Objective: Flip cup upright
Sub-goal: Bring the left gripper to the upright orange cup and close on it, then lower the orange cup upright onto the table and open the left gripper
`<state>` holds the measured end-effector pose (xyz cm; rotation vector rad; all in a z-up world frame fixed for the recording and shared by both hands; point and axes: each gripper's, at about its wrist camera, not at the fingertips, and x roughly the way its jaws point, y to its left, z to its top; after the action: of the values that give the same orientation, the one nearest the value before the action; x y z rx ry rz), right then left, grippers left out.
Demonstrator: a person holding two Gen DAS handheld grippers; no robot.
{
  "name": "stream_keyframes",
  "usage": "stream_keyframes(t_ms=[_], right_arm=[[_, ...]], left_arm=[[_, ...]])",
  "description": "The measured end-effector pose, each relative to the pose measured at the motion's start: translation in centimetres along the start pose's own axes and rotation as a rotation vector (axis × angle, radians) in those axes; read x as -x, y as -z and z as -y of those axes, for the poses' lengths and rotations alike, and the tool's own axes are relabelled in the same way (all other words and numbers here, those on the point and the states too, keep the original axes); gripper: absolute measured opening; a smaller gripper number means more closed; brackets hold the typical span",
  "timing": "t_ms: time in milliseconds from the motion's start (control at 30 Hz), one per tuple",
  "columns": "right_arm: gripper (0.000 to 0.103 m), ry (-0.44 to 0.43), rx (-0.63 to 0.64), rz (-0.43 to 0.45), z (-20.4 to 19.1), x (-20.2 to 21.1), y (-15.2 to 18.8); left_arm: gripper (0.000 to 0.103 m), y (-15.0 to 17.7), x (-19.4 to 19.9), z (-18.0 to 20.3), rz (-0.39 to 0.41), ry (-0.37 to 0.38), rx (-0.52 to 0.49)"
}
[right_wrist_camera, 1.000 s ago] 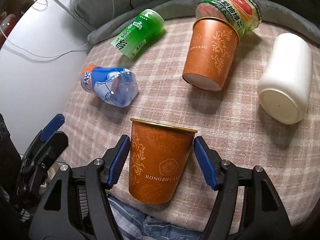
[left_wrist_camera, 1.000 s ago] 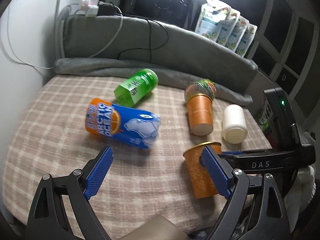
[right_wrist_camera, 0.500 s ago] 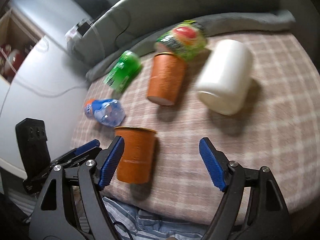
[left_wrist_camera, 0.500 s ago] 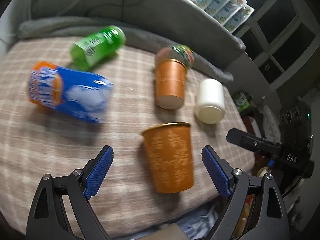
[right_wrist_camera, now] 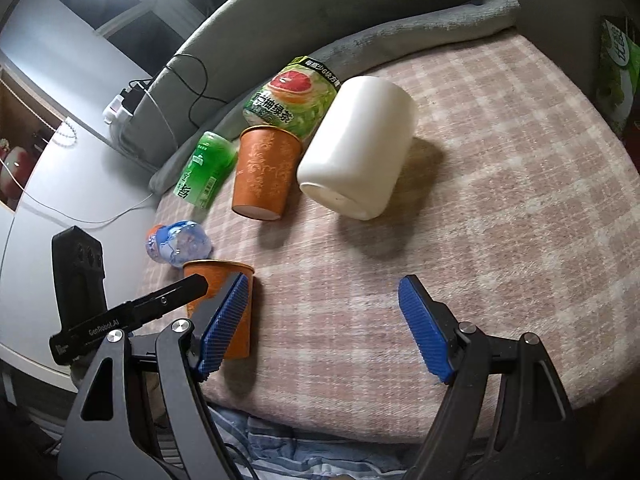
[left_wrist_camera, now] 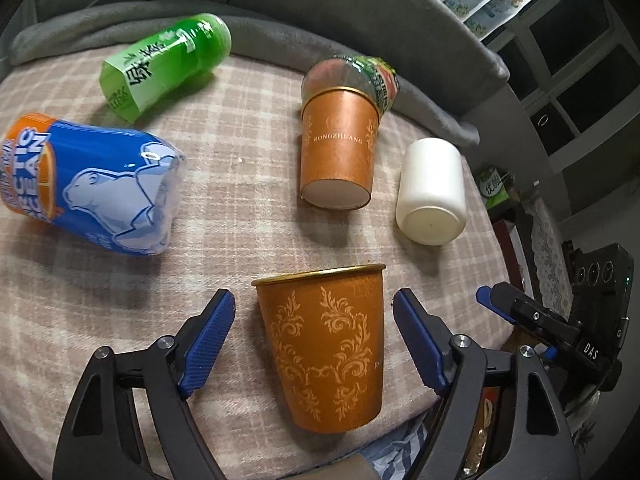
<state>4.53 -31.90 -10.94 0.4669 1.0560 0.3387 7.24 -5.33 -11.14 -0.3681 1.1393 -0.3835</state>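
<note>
An orange patterned cup (left_wrist_camera: 326, 346) stands upright near the front edge of the checked cloth; it also shows in the right wrist view (right_wrist_camera: 224, 304). My left gripper (left_wrist_camera: 314, 340) is open, its blue pads either side of this cup without touching. A second orange cup (left_wrist_camera: 338, 150) lies on its side further back, base towards me, also in the right wrist view (right_wrist_camera: 264, 172). My right gripper (right_wrist_camera: 324, 324) is open and empty, to the right of the upright cup. The left gripper's finger (right_wrist_camera: 160, 304) crosses in front of that cup.
A white cup (left_wrist_camera: 434, 192) lies on its side at right. A blue Arctic Ocean bottle (left_wrist_camera: 92, 184), a green bottle (left_wrist_camera: 166, 66) and a grapefruit tea bottle (right_wrist_camera: 294, 96) lie on the cloth. A grey cushion (left_wrist_camera: 280, 4) rims the back.
My right gripper has let go of the upright orange cup and moved away to the right. My left gripper has swung in until its open pads flank that cup.
</note>
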Motion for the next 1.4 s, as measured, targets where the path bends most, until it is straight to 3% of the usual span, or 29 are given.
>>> stream_keyframes(t_ms=[200, 533, 1000, 1400], right_arm=[[0.08, 0.004, -0.018, 0.005, 0.8, 0.0, 0.0], [0.08, 0.017, -0.024, 0.02, 0.9, 0.2, -0.2], [0.08, 0.02, -0.013, 0.025, 0.2, 0.1, -0.1], [0.08, 0.019, -0.014, 0.022, 0.2, -0.1, -0.1]], left_arm=[[0.068, -0.2, -0.6, -0.1, -0.037, 0.027, 0.002], [0.067, 0.0, 0.0, 0.8, -0.008, 0.019, -0.037], [0.067, 0.4, 2.2, 2.9, 0.147, -0.045, -0.155], [0.066, 0.4, 2.2, 4.3, 0.303, -0.167, -0.283]])
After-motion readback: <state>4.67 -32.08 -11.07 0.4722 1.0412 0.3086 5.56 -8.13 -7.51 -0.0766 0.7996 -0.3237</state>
